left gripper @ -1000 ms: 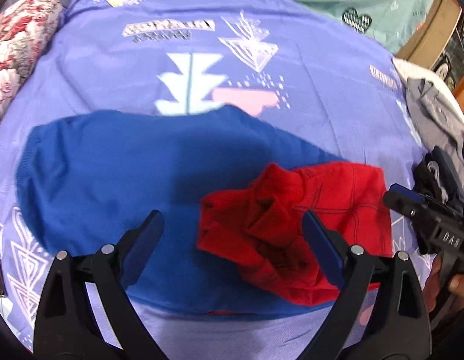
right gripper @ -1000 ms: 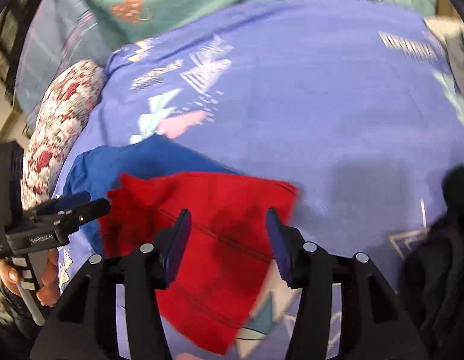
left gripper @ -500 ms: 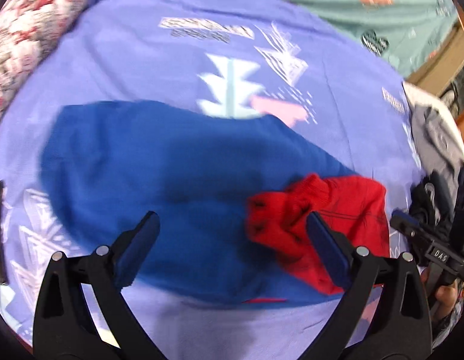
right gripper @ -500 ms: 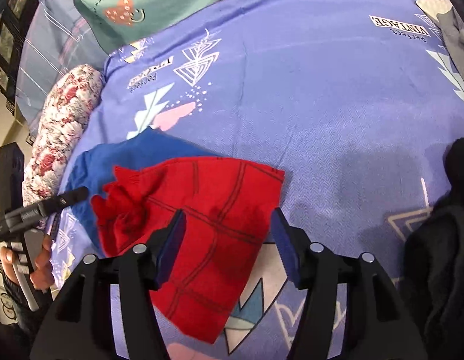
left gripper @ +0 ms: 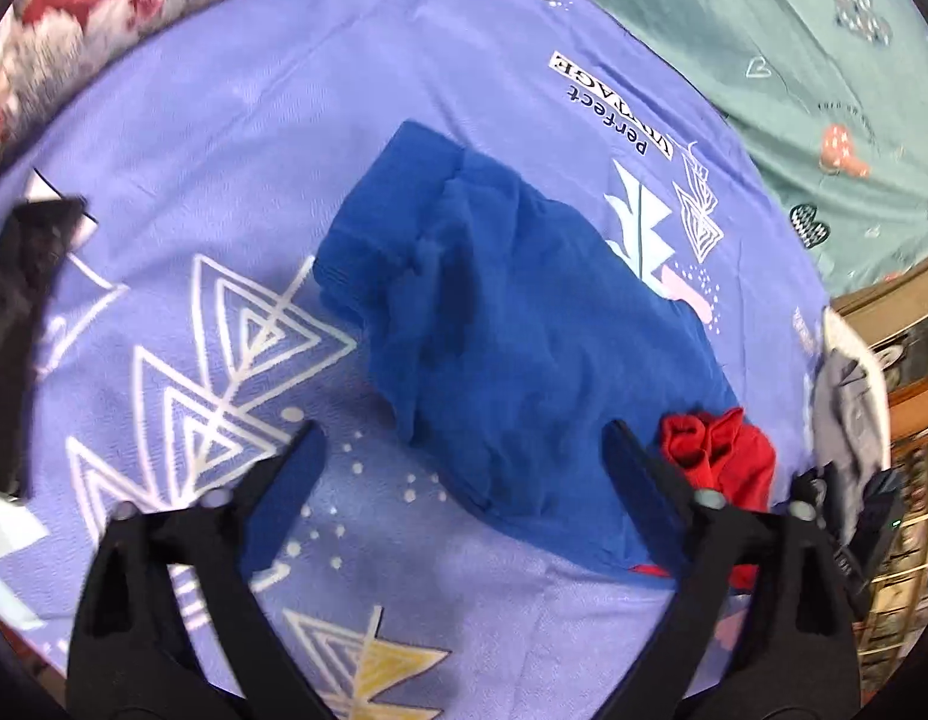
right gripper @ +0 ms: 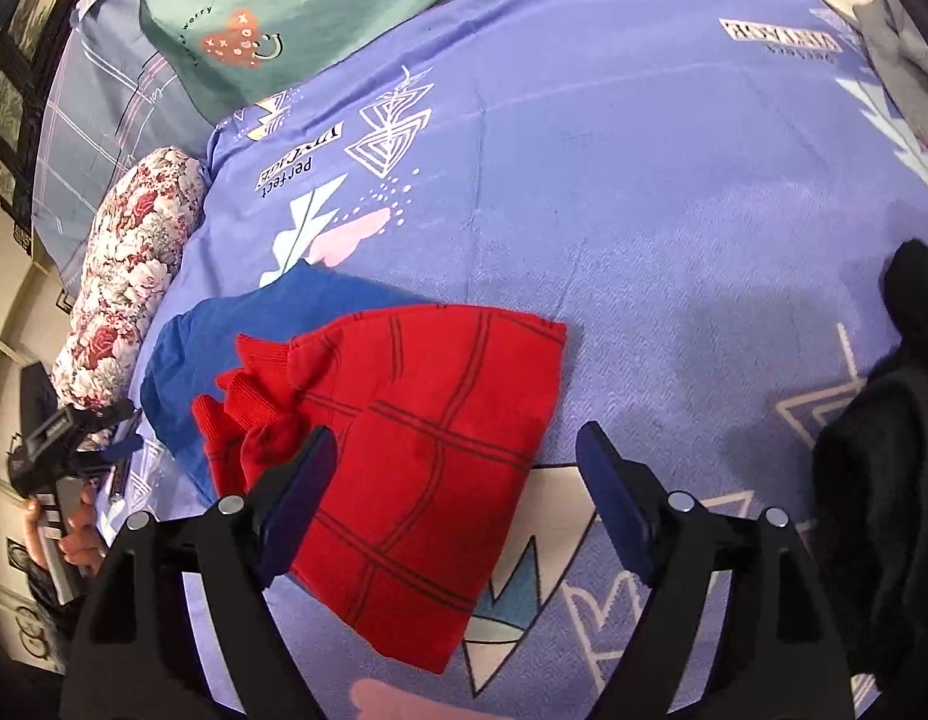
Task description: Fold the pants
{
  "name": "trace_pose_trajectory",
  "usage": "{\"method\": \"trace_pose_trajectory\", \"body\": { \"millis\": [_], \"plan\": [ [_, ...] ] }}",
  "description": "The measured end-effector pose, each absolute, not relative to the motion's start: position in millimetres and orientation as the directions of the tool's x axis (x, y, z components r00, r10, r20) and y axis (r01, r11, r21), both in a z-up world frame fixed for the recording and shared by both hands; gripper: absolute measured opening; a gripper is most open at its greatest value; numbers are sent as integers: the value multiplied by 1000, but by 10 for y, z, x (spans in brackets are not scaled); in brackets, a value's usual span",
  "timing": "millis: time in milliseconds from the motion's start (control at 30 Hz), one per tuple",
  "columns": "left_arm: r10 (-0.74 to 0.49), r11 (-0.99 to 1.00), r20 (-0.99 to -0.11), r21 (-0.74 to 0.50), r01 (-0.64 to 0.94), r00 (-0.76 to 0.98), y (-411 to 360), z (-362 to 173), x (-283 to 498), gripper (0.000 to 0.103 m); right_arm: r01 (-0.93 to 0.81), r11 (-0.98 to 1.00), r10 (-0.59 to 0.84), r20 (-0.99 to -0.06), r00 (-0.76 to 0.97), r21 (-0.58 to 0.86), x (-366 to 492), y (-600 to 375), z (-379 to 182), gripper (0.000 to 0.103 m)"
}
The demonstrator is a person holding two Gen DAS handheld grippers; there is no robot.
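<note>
My pants, one half blue knit (left gripper: pixel 523 324) and the other red with dark grid lines (right gripper: pixel 428 456), lie on the lilac printed bedsheet (right gripper: pixel 643 180). The red half lies flat over one end of the blue, its ribbed cuffs (right gripper: pixel 248 408) bunched, so I judge one fold made but untidy, with smoothing and a further fold left. My left hand-held gripper (left gripper: pixel 464 450) hangs wide open over the blue cloth, gripping nothing; my right hand-held gripper (right gripper: pixel 452 450) is likewise spread and empty above the red edge.
</note>
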State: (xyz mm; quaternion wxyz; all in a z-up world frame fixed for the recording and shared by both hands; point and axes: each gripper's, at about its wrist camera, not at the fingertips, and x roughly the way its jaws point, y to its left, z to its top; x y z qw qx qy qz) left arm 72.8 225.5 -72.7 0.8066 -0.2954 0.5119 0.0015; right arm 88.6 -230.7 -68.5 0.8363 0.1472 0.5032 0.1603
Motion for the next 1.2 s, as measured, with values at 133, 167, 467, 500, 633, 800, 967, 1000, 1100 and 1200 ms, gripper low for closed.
{"method": "trace_pose_trajectory", "body": {
  "millis": [133, 167, 467, 500, 633, 800, 967, 1000, 1100, 1200],
  "plan": [
    [-384, 765, -802, -554, -328, 458, 2347, -940, 853, 71, -126, 899, 430, -794, 430, 419, 876, -2262, -690, 82],
    [-393, 753, -799, -564, -339, 456, 2356, -1000, 893, 71, -128, 900, 430, -794, 430, 417, 868, -2248, -683, 82],
    [-353, 773, -810, -535, -342, 468, 2326, -1120, 1163, 26, -127, 900, 427, -786, 447, 417, 848, -2242, -631, 82],
    [-351, 771, -808, -536, -344, 473, 2319, -1115, 1171, 23, -126, 899, 430, -784, 447, 420, 849, -2239, -631, 82],
    [-283, 837, -826, -461, -294, 487, 2155, -896, 1164, 17, -139, 894, 440, -778, 448, 425, 827, -2219, -614, 82],
    [-266, 904, -788, -404, -139, 556, 1780, -274, 1042, 17, -137, 889, 447, -764, 465, 437, 780, -2318, -573, 82],
    [-317, 940, -741, -329, 91, 593, 1086, 226, 905, 17, -130, 883, 453, -748, 486, 450, 709, -2450, -532, 82],
    [-332, 940, -738, -311, 140, 588, 909, 275, 887, 17, -131, 883, 452, -743, 493, 450, 684, -2487, -516, 82],
    [-363, 931, -755, -268, 248, 545, 401, 235, 864, 17, -125, 882, 450, -735, 508, 454, 640, -2577, -489, 82],
    [-316, 938, -795, -178, 299, 518, -37, 18, 840, 18, -106, 878, 450, -728, 518, 467, 591, -2692, -486, 82]
  ]
}}
